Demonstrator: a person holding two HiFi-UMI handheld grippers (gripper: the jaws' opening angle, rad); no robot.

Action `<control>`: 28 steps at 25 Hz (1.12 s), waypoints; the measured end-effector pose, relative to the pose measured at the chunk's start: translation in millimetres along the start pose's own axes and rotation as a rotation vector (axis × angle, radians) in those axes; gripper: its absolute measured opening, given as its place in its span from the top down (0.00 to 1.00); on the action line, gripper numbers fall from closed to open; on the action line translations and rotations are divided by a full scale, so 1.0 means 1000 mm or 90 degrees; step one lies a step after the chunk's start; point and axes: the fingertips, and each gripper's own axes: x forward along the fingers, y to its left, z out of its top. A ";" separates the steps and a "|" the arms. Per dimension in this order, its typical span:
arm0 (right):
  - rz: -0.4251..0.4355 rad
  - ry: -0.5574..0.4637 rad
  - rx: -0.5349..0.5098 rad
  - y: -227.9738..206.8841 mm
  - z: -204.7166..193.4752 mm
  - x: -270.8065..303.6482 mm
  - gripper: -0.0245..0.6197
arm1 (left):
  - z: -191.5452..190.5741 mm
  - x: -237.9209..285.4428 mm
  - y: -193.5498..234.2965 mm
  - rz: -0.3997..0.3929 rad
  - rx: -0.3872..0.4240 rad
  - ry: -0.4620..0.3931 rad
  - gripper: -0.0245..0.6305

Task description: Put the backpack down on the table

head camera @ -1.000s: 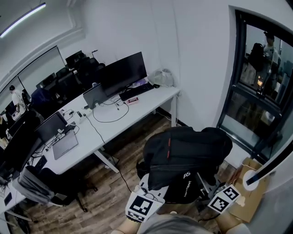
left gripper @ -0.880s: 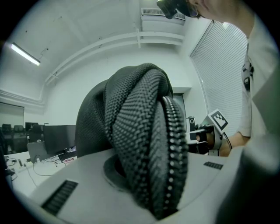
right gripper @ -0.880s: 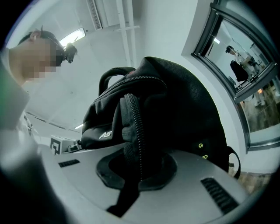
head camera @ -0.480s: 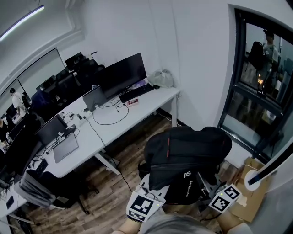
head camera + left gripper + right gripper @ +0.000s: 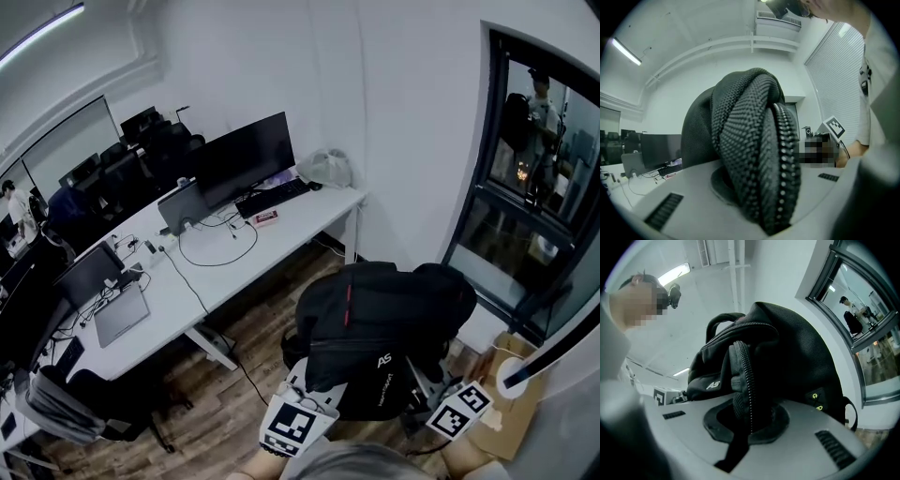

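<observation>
A black backpack [image 5: 380, 323] with a red stripe hangs in the air over the wooden floor, in front of me and to the right of the white table [image 5: 220, 277]. My left gripper [image 5: 302, 401] holds it from below on the left, and my right gripper [image 5: 441, 394] on the right; in the head view the bag hides both sets of fingertips. In the left gripper view the jaws [image 5: 757, 187] are shut on a thick zippered fold of the backpack [image 5: 754, 140]. In the right gripper view the jaws [image 5: 747, 420] are shut on a zippered edge of the backpack [image 5: 787, 357].
On the table are a large monitor [image 5: 242, 157], a keyboard [image 5: 272, 195], a laptop [image 5: 117, 314], cables and a white bag [image 5: 323, 169]. Chairs [image 5: 66, 403] stand at its near end. A cardboard box [image 5: 511, 394] lies at lower right beneath a dark window [image 5: 544, 169].
The table and its monitors have slid slightly left and down in the head view as I moved. The backpack remains gripped the same way by both grippers.
</observation>
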 end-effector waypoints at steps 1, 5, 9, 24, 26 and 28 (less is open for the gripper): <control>-0.004 -0.001 -0.001 0.000 -0.001 0.008 0.93 | 0.000 0.001 0.009 -0.003 -0.003 0.000 0.88; -0.019 -0.004 -0.004 -0.001 -0.007 0.043 0.93 | -0.007 0.003 0.045 -0.019 0.001 -0.009 0.88; -0.031 -0.007 -0.010 0.000 -0.012 0.079 0.93 | -0.011 0.004 0.083 -0.032 -0.001 -0.016 0.88; -0.030 0.005 0.008 -0.009 -0.023 0.173 0.93 | -0.022 0.018 0.176 -0.027 -0.005 -0.003 0.88; -0.028 0.010 0.012 -0.017 -0.022 0.184 0.93 | -0.023 0.026 0.186 -0.023 -0.013 0.004 0.88; -0.024 0.015 0.016 -0.029 -0.020 0.195 0.93 | -0.026 0.038 0.196 -0.019 -0.016 0.008 0.88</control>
